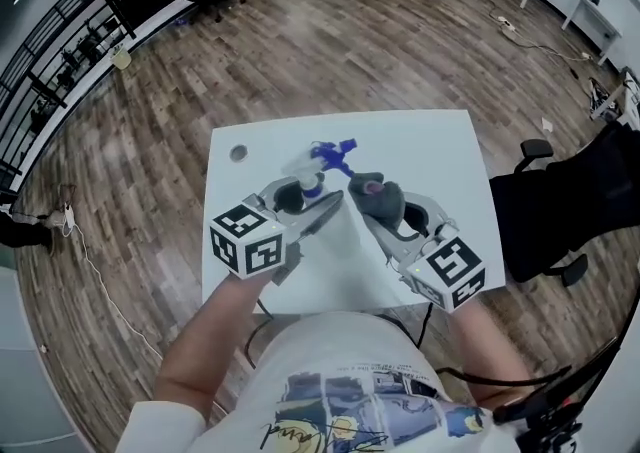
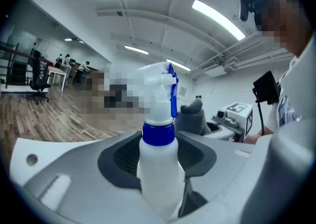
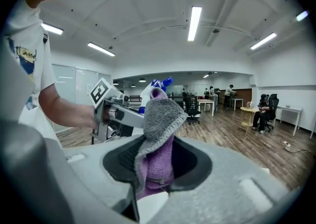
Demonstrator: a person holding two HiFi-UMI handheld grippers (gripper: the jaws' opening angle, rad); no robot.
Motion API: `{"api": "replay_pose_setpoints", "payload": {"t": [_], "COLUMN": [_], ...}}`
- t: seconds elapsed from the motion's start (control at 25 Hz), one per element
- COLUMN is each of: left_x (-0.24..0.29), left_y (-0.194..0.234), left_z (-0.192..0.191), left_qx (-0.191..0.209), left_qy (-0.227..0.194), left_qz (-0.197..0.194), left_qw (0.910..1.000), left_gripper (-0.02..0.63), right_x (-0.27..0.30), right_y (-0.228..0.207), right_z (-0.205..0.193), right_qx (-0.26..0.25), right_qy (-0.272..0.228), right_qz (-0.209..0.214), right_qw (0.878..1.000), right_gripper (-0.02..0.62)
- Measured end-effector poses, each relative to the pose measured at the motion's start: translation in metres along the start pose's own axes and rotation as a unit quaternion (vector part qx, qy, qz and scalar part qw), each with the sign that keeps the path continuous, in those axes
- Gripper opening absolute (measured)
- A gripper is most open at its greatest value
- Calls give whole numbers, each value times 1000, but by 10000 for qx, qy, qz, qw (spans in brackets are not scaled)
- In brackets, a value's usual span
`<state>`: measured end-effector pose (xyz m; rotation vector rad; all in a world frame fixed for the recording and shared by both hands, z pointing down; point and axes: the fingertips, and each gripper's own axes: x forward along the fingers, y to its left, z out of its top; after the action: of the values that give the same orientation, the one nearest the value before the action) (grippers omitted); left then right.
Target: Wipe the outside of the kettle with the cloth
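Hovering mid-desk [image 1: 440, 151], the left tool [image 1: 312, 201] clamps a spray bottle [image 2: 158, 163]; the right tool [image 1: 372, 199] pinches a grey-purple cloth [image 3: 158, 134].

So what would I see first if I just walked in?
Probably the white spray bottle with its blue top, clamped in the left hand-held gripper. Next comes the fluffy grey and purple cloth pinched in the right hand-held gripper right beside it. Both are held over a white table.
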<state>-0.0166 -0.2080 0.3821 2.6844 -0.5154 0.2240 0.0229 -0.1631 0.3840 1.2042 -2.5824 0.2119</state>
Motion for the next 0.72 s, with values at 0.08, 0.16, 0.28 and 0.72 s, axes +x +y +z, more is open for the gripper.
{"api": "replay_pose_setpoints", "payload": {"t": [0.08, 0.16, 0.28, 0.72], "left_x": [1, 1, 4, 4], "left_y": [-3, -7, -13, -23], "left_z": [10, 18, 26, 74], "left_qx": [-242, -331, -266, -265], "left_qy": [-166, -279, -344, -713], "left_qz": [-100, -180, -222, -160], "left_qw": [9995, 9989, 9988, 9970], "left_gripper": [201, 201, 201, 201], "right_x": [3, 6, 7, -4], "right_y": [0, 3, 3, -11], "right_z": [-7, -17, -34, -108], "right_qx": [73, 108, 188, 642], "right_qy": [10, 81, 202, 867], "right_qz": [53, 122, 164, 128], "right_qw": [10000, 9998, 9995, 9941], "right_gripper": [127, 127, 127, 127]}}
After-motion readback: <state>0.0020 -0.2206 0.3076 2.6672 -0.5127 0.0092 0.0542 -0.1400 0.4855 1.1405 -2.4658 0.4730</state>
